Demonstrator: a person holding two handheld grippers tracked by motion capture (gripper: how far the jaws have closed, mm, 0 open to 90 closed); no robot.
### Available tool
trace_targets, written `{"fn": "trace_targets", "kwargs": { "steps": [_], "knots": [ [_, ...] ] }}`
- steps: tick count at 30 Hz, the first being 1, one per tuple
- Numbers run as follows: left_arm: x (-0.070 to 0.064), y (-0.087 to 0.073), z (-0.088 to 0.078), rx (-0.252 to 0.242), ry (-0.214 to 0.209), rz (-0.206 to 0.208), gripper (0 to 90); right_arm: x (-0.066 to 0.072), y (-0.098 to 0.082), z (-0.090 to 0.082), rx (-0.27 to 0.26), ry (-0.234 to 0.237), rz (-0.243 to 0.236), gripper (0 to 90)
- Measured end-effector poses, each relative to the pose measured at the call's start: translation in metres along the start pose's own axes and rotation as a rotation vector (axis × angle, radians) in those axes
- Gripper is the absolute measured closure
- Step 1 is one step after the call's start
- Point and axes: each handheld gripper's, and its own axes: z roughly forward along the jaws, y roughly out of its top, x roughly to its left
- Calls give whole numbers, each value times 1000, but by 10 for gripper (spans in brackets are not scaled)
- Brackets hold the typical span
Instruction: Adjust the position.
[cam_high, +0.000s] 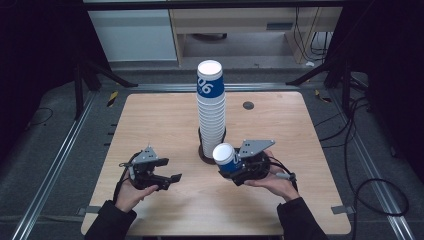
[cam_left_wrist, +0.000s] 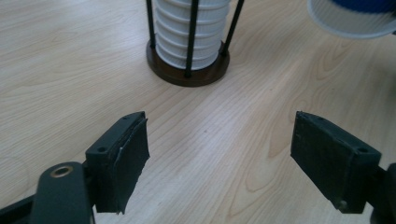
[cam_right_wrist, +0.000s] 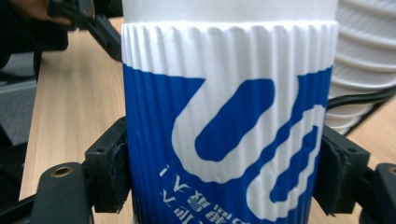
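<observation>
On the light wooden table (cam_high: 165, 120) the right gripper (cam_high: 239, 167) holds a single blue and white ribbed paper cup (cam_high: 226, 157), with its two black jaws pressed on the sides of the cup. In the right gripper view the pads (cam_right_wrist: 114, 172) touch the cup (cam_right_wrist: 229, 140) on both sides, and the blue pattern faces the camera. The cup is lifted above the table, just beside the tall stack of white ribbed paper cups (cam_high: 211, 110), which stands in a dark round holder (cam_high: 206, 156) with thin black rods near the table's middle. The left gripper (cam_high: 167, 177) is near the front left of the table, well apart from the stack. Its jaws are wide apart and nothing is between them, only bare wood below
</observation>
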Motion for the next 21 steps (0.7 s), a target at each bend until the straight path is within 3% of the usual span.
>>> {"fn": "trace_targets", "kwargs": {
  "steps": [11,21],
  "knots": [
    [-10,7,-5,-28,-63,30,190,6,0,23,50,65,-51,217],
    [-19,13,-4,-17,-120,85,194,10,1,33,65,112,-74,217]
  ]
}}
